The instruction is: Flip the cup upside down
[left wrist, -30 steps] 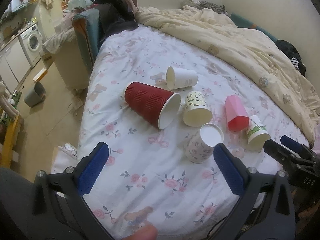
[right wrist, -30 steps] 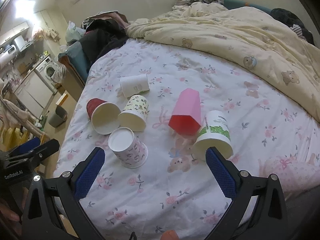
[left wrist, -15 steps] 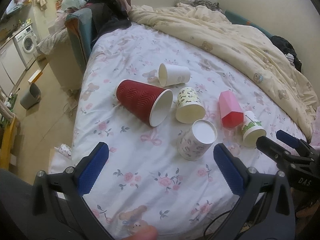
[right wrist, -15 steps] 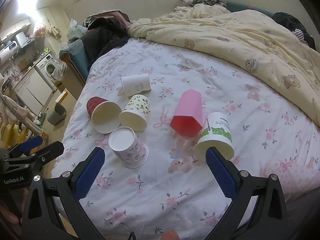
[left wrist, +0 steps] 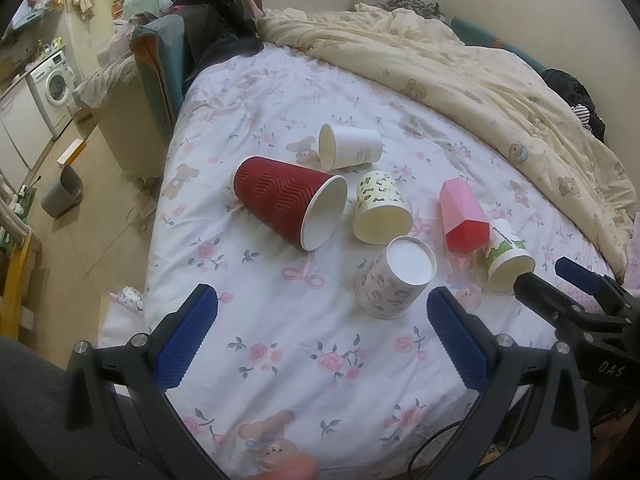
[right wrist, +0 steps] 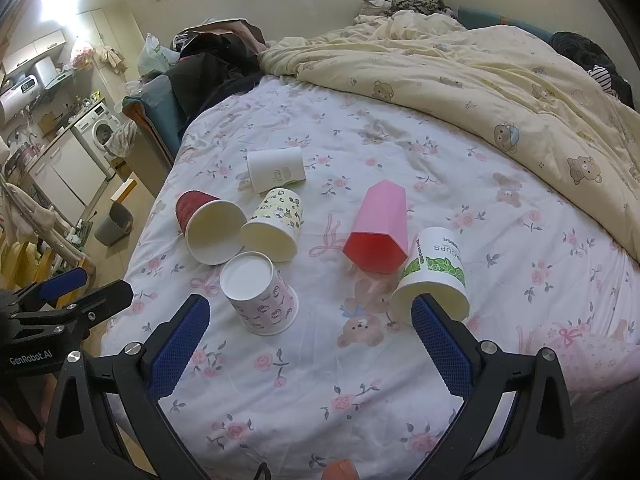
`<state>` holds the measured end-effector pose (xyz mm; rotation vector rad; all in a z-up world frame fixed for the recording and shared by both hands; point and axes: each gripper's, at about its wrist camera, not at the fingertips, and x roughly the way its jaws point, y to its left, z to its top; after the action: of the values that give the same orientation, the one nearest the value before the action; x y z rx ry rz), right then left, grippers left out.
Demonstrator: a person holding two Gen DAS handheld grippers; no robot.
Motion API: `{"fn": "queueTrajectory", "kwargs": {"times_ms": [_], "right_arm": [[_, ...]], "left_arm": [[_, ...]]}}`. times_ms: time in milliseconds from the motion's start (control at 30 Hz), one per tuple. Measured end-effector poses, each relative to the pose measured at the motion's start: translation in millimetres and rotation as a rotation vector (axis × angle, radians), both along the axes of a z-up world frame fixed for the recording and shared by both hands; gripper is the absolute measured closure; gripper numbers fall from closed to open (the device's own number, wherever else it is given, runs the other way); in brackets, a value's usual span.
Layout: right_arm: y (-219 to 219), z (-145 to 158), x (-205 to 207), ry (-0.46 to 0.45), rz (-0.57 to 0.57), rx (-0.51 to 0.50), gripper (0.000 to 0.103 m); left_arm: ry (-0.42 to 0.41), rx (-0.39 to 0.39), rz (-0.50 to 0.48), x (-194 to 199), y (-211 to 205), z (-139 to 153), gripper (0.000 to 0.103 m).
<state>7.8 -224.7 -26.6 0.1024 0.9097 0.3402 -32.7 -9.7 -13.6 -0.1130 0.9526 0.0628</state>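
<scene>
Cups, six total, sit clustered mid-bed on floral sheet (right wrist: 320,380). Nearest one: pink-print cup (right wrist: 260,294) w/ small cartoon pattern, already upside down, mouth on sheet, white base facing up, tilted a bit on the soft bedding. Other five lie on their sides. Red ribbed cup (left wrist: 288,206) w/ white interior, mouth toward cameras, rim just beside or touching yellow-print cup (left wrist: 380,208); can't tell which. Plain white cup (left wrist: 350,147) behind those two, mouth pointing left in left wrist view. Pink faceted cup (right wrist: 378,228) lies w/ open end toward cameras, red inside. Green-label cup (right wrist: 434,270) just right of it, mouth toward cameras, close beside the pink one. L gripper (left wrist: 320,332) hangs over near edge of bed, blue pads spread wide, nothing between them; pink-print cup sits just ahead, toward its right finger. R gripper (right wrist: 310,332) likewise spread wide, empty; pink-print cup near its left finger, green-label cup's rim right at its right fingertip in frame, contact unclear. Each gripper shows at the edge of the other's view. Cream bear-print duvet (right wrist: 480,80) bunched along far right of bed. Washer (left wrist: 54,82) and grey bin (left wrist: 62,196) on floor to the left.
</scene>
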Motion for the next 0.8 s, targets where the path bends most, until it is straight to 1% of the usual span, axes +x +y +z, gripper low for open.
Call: {"fn": "queueTrajectory", "kwargs": {"times_ms": [800], "right_arm": [[0.4, -1.6, 0.4, 0.006, -0.008, -0.003, 0.000]], "left_arm": [[0.000, 0.002, 0.001, -0.2, -0.6, -1.3, 0.000]]}}
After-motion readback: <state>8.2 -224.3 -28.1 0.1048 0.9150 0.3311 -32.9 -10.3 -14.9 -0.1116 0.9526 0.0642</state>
